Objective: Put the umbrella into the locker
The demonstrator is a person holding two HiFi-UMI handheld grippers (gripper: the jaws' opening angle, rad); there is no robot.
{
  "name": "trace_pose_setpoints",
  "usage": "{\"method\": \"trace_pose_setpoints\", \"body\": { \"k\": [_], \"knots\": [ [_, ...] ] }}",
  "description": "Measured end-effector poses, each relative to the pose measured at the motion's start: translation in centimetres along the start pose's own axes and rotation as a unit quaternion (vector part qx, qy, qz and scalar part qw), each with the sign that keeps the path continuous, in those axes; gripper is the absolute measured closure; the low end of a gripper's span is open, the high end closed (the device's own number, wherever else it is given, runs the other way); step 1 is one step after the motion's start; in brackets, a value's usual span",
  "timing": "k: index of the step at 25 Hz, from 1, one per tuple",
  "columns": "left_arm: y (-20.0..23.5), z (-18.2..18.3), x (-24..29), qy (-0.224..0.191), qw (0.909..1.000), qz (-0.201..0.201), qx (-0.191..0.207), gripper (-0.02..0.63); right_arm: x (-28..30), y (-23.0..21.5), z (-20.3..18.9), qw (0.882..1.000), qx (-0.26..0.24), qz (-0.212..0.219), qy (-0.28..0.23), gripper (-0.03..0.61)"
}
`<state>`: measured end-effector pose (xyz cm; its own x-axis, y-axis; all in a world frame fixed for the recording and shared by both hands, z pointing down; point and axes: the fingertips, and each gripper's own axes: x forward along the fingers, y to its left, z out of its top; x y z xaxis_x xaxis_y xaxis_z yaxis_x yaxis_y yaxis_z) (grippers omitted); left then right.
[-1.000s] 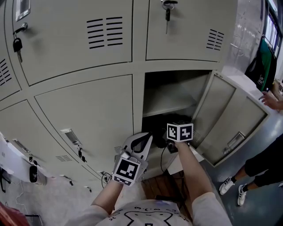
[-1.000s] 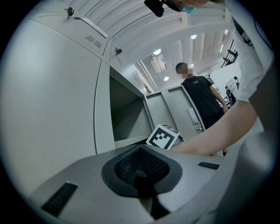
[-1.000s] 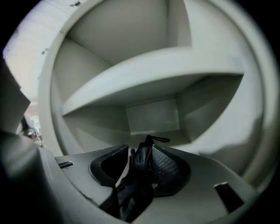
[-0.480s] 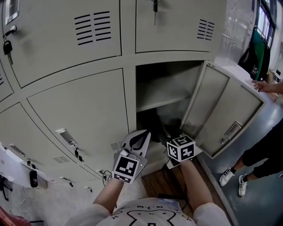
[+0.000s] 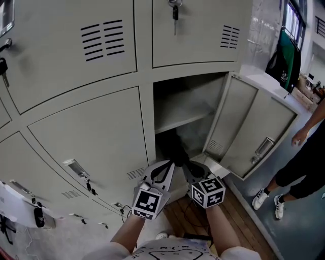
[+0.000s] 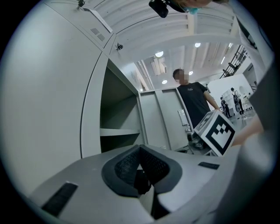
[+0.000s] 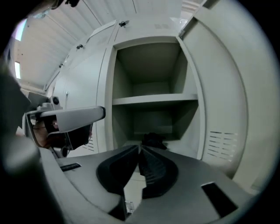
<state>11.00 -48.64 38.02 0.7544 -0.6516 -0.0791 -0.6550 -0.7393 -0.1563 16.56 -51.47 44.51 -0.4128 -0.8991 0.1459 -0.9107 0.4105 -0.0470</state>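
The black folded umbrella (image 5: 175, 147) lies in the lower compartment of the open locker (image 5: 180, 101), under its shelf (image 5: 177, 119). It also shows as a dark bundle (image 7: 153, 140) in the right gripper view. My right gripper (image 5: 186, 168) is outside the locker, just in front of its bottom edge. Its jaws are closing, tips together (image 7: 140, 148), nothing between them. My left gripper (image 5: 169, 164) hangs beside it on the left, before the locker frame, shut and empty (image 6: 140, 148).
The locker door (image 5: 254, 132) swings open to the right. A person (image 5: 304, 162) stands beyond it on the grey floor. Closed lockers fill the left and top, one with a key (image 5: 174, 10). A green bag (image 5: 284, 61) hangs at the far right. Cables (image 5: 195, 213) lie below.
My right gripper has drawn back out of the locker toward me, leaving the umbrella inside, and its jaws have narrowed. The left gripper has hardly moved.
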Motion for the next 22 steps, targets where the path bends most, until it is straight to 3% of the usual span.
{"method": "trace_pose_setpoints", "body": {
  "k": [1,15,22],
  "knots": [
    [-0.1,0.0,-0.1,-0.002,1.0000,-0.001,-0.002,0.606,-0.5,0.2,0.5,1.000,0.001,-0.006,-0.013,0.548],
    [-3.7,0.9,-2.6,-0.002,0.9999,-0.008,-0.015,0.606,-8.8,4.5,6.6,0.988,-0.053,-0.038,-0.136,0.552],
    [-9.1,3.6,-4.4,-0.027,0.9992,0.010,-0.026,0.606,-15.3,6.1,8.1,0.987,-0.062,-0.022,-0.148,0.552]
  ]
}}
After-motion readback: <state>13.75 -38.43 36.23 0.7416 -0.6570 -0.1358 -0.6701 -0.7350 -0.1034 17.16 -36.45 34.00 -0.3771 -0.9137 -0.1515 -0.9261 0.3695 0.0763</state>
